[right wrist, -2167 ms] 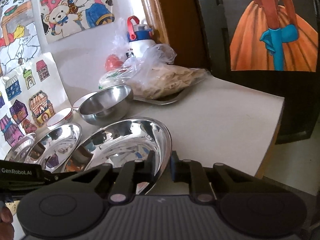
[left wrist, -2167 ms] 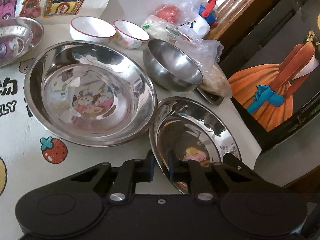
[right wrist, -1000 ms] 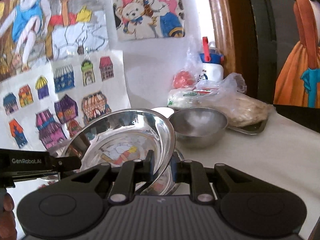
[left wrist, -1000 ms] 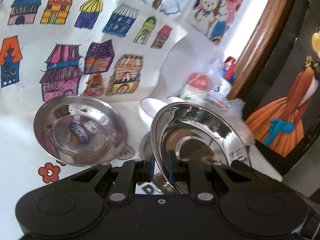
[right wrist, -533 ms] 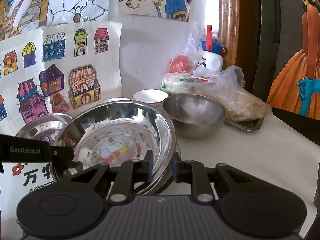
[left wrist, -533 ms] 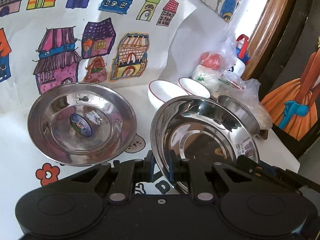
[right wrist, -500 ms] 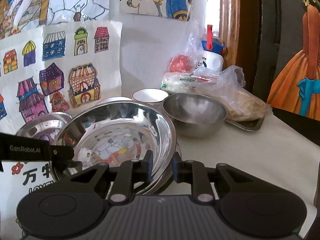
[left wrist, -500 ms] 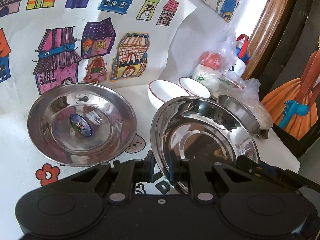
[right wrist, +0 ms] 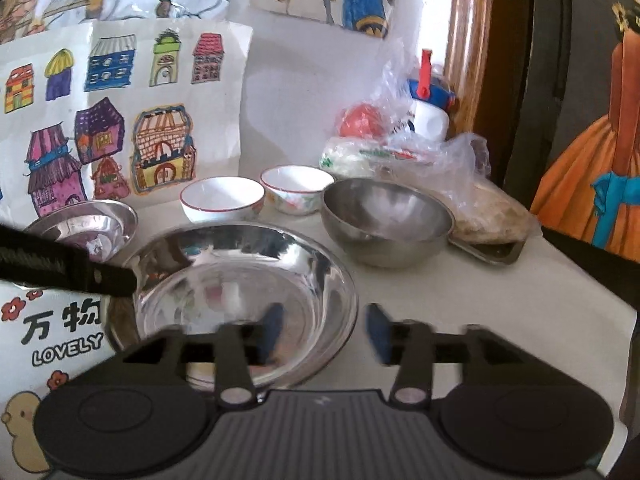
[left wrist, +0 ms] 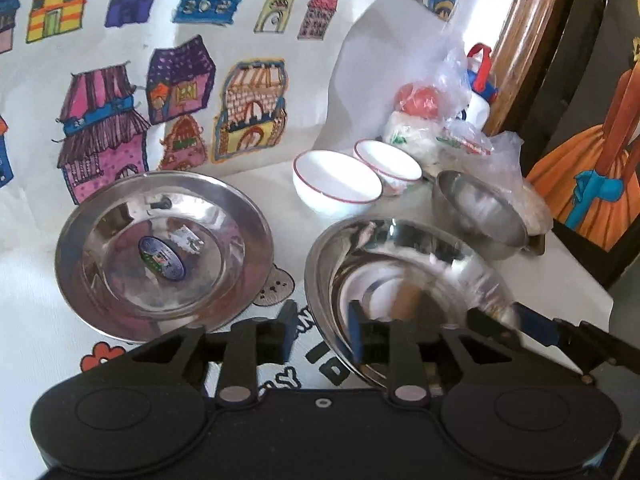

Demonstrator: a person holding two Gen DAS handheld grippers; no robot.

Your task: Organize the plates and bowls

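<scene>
both my jaws just opening: left gripper (left wrist: 320, 332) and right gripper (right wrist: 324, 330) each straddle the steel plate (right wrist: 248, 280) rim, pads clear; plate sits on bench (right wrist: 460, 300).

Children's house drawings (right wrist: 120, 128) paper the white wall (right wrist: 292, 112) behind the desk (right wrist: 500, 304); a curved wooden frame (left wrist: 524, 36), perhaps a mirror's, catches bright light.

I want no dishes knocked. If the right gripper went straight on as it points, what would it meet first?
Likely the rim of the large steel plate, which sits between the right gripper's just-opened jaws; the deep steel bowl lies beyond.
</scene>
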